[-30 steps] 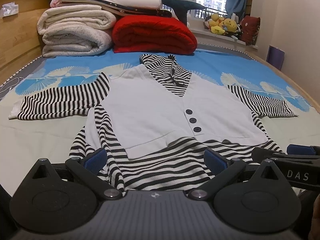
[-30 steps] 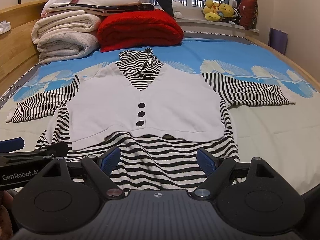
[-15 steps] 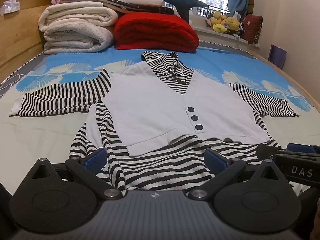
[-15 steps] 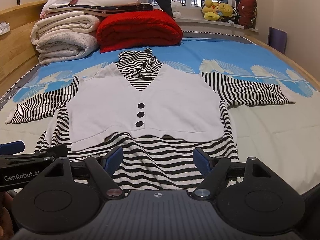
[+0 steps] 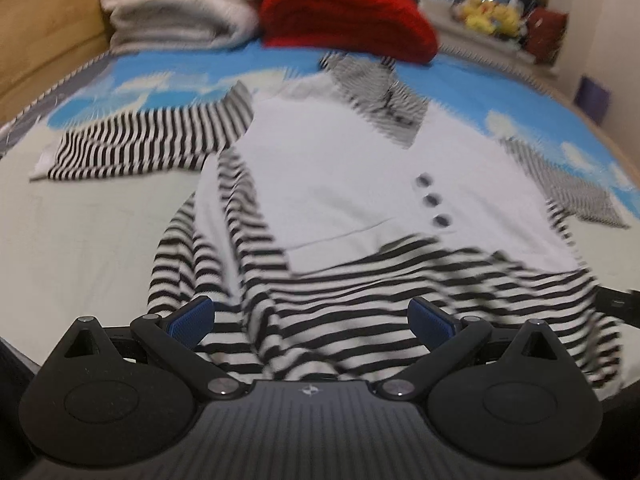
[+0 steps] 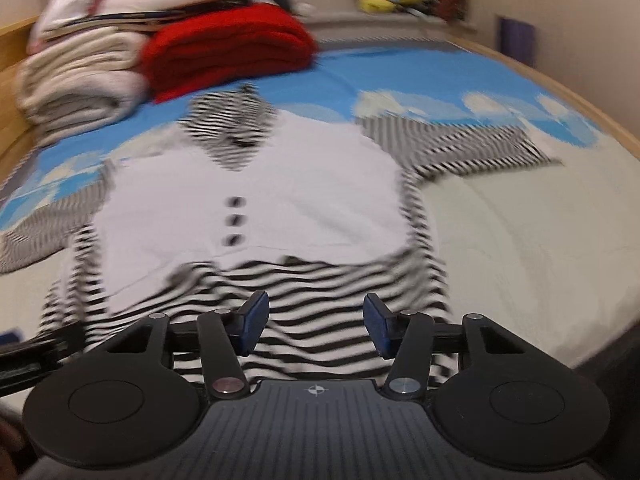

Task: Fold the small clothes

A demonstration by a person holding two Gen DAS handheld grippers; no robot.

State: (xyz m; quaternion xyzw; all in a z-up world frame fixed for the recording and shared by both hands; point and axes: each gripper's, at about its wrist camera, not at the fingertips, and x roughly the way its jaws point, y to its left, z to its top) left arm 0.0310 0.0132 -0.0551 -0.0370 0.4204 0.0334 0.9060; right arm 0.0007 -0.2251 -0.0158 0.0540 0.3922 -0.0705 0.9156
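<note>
A small black-and-white striped top with a white vest front and three dark buttons (image 5: 360, 184) lies spread flat on the bed, sleeves out to both sides; it also shows in the right wrist view (image 6: 256, 216). My left gripper (image 5: 312, 320) is open, its blue pads wide apart over the striped hem at the garment's near left. My right gripper (image 6: 316, 320) is open, jaws partly narrowed, over the hem at the near right. Neither holds cloth. Both views are motion-blurred.
The bed (image 5: 80, 232) has a pale and blue patterned sheet. Folded white blankets (image 5: 180, 8) and a red blanket (image 5: 344, 20) are stacked at the head. Plush toys (image 5: 488, 16) sit on the windowsill. A wooden bed frame (image 6: 560, 92) runs along the right.
Both grippers have moved forward and down toward the striped hem. The right gripper's jaws have narrowed. The garment has not moved.
</note>
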